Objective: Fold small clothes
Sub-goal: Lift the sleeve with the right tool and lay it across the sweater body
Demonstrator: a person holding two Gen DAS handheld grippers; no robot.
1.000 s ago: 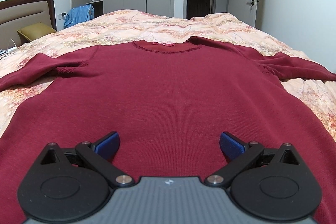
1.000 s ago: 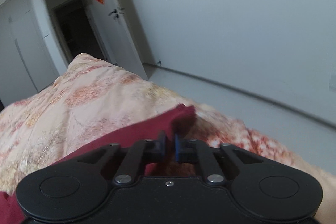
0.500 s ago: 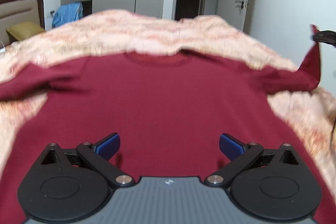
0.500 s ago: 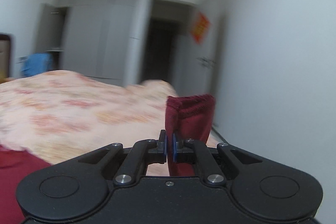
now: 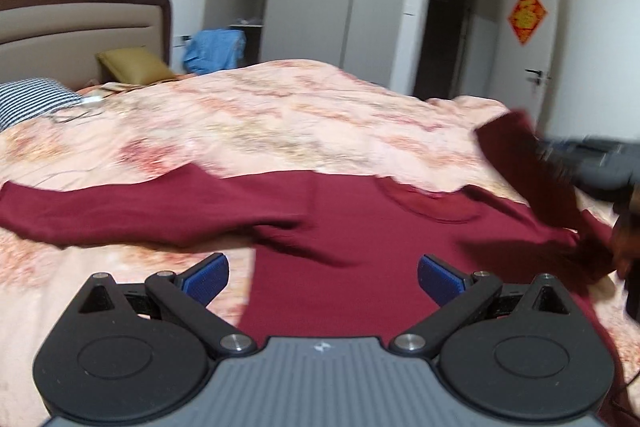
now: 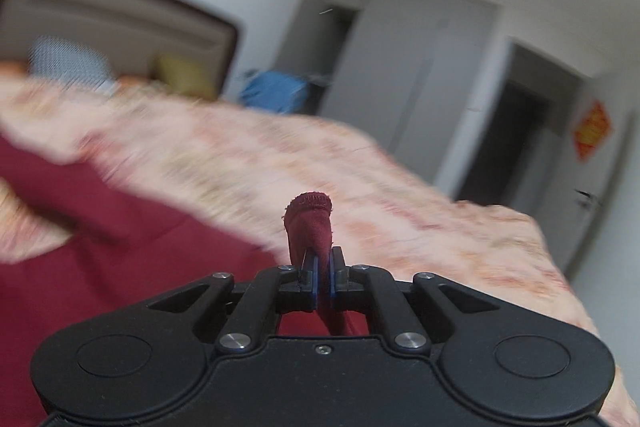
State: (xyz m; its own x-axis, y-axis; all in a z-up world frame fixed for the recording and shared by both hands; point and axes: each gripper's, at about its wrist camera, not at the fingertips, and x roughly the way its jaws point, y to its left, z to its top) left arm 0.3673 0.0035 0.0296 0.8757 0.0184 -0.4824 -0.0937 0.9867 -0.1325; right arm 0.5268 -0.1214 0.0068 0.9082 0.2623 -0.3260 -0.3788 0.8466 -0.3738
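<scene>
A dark red long-sleeved shirt [image 5: 360, 227] lies spread on a floral bedspread [image 5: 260, 123]. My left gripper [image 5: 323, 277] is open and empty, low over the shirt's body near its left side edge. The shirt's left sleeve [image 5: 120, 215] lies stretched out flat. My right gripper [image 6: 324, 277] is shut on the right sleeve cuff [image 6: 310, 223], which sticks up between the pads. In the left wrist view that sleeve [image 5: 528, 171] is lifted and carried over the shirt's right shoulder.
A headboard [image 5: 80, 27], an olive cushion [image 5: 132, 65] and a striped pillow [image 5: 32, 97] are at the bed's left end. A blue garment [image 5: 214, 49], wardrobe [image 5: 320, 7] and open doorway [image 5: 448, 39] stand beyond the bed.
My right gripper has lifted the right sleeve cuff off the bed and swung it left over the shirt. My left gripper has turned leftward, still open.
</scene>
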